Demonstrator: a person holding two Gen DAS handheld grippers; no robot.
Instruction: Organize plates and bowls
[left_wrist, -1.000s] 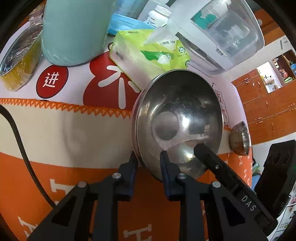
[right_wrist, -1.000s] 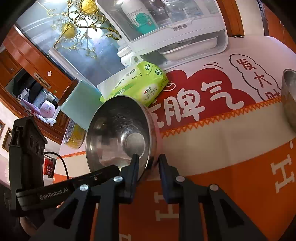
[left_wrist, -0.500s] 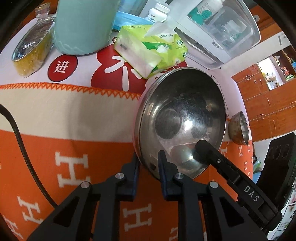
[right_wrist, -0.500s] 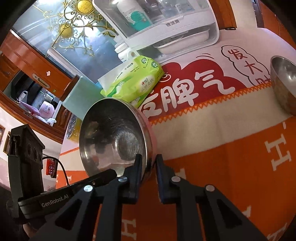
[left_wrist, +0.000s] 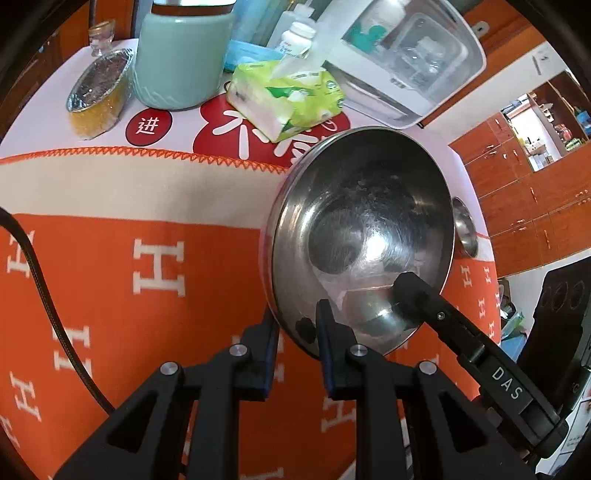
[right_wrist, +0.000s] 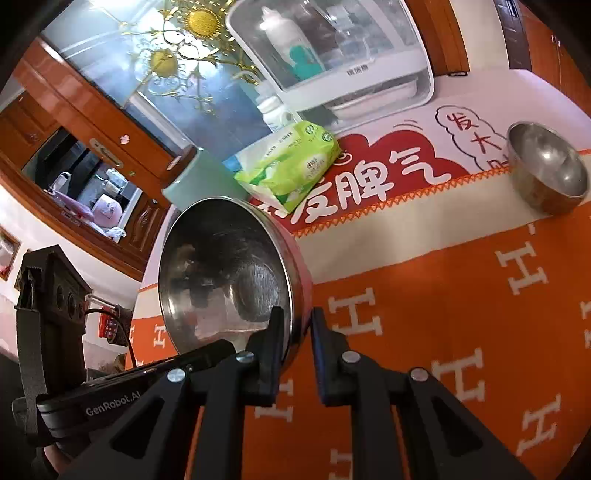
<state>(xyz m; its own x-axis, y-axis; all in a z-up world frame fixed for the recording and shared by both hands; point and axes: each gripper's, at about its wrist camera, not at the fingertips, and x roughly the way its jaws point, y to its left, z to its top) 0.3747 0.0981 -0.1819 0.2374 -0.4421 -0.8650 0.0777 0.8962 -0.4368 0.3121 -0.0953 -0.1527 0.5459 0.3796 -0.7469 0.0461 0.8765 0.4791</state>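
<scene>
I hold one large steel bowl (left_wrist: 362, 236) between both tools, tilted on edge above the orange cloth (left_wrist: 129, 280). The left gripper (left_wrist: 295, 332) is clamped on the rim at the bowl's six o'clock, one finger (left_wrist: 328, 339) inside and the other outside the wall. In the same view, the right gripper's finger reaches into the bowl from five o'clock. In the right wrist view, the right gripper (right_wrist: 297, 332) is likewise closed on the rim of the bowl (right_wrist: 225, 266) at its five o'clock, the steel wall pinched between its pads. A smaller steel bowl (right_wrist: 546, 170) stands on the cloth at two o'clock, well apart. A green tissue pack (right_wrist: 291, 162) lies at twelve o'clock behind the held bowl.
</scene>
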